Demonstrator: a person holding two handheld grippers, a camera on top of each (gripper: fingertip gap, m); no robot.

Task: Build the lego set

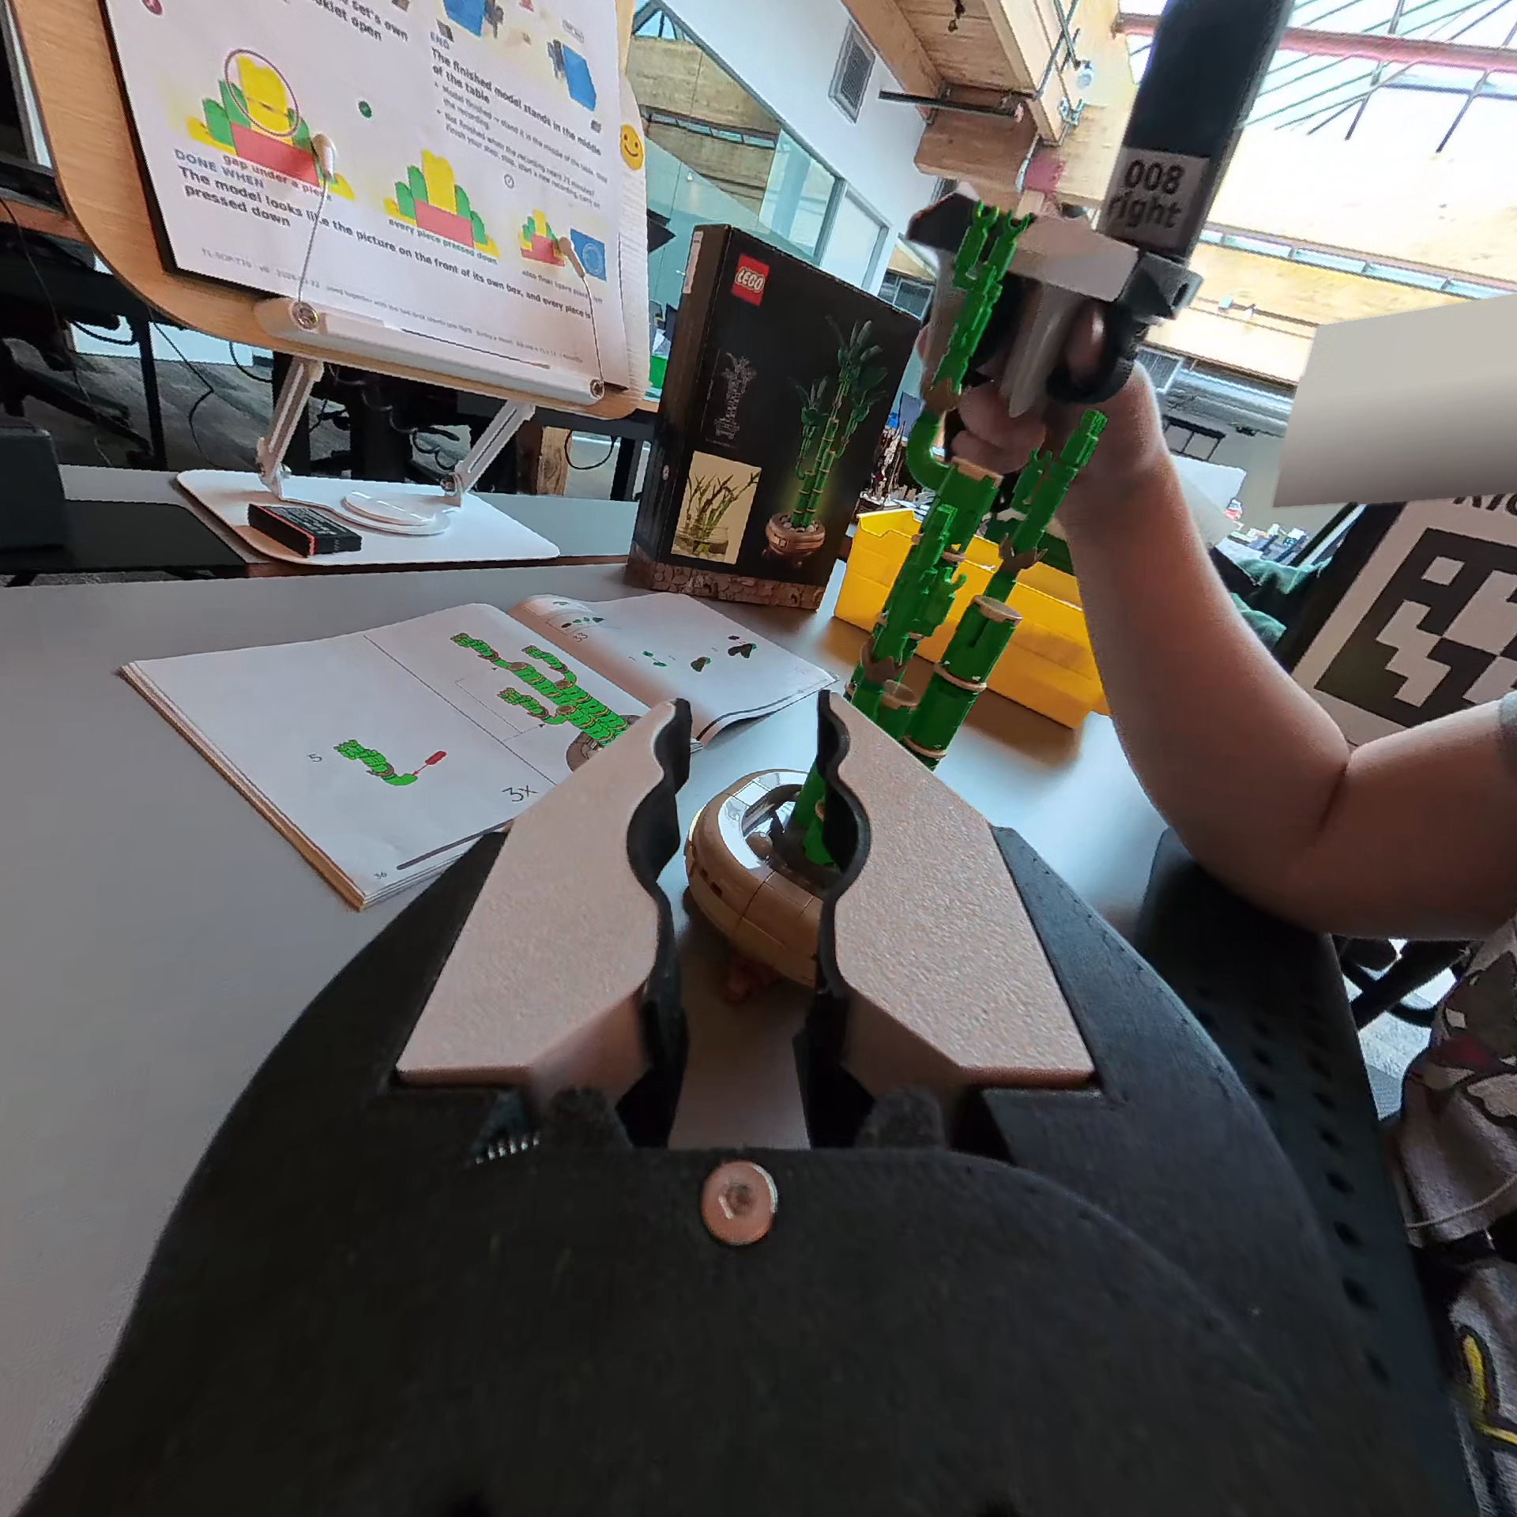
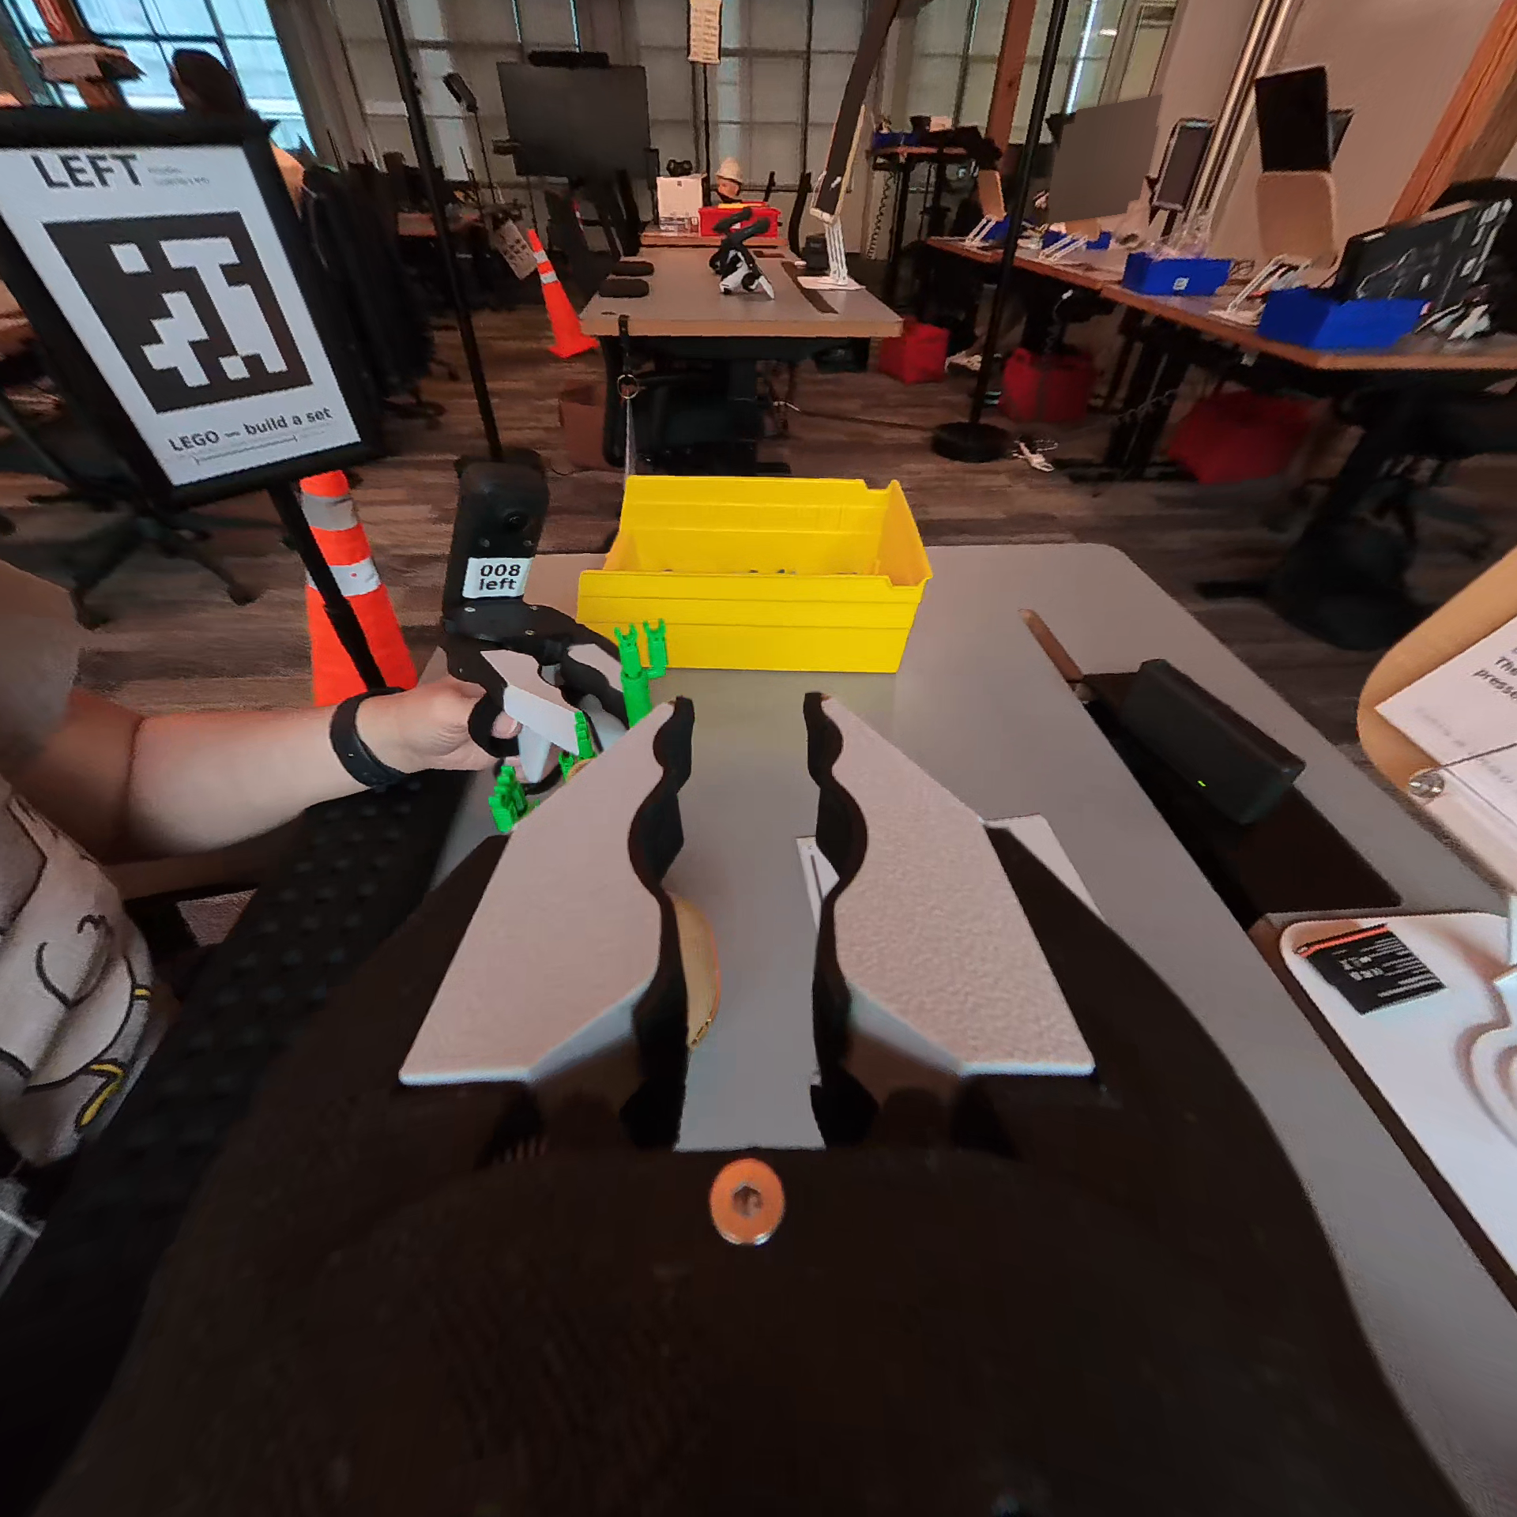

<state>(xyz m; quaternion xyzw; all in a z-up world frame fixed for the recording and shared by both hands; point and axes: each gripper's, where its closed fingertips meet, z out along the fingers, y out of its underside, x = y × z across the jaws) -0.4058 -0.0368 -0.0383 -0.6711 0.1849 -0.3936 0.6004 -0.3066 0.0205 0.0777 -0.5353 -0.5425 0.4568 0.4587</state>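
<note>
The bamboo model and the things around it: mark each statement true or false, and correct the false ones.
1. The green stalks stand in a tan pot. True.
2. The bin on the table is blue. False: it is yellow.
3. The booklet lies closed. False: it lies open.
4. The set's box stands upright beyond the booklet. True.
5. The left gripper is shut on the pot. False: its jaws are open around the pot.
6. The right gripper holds nothing between its jaws. True.
</note>
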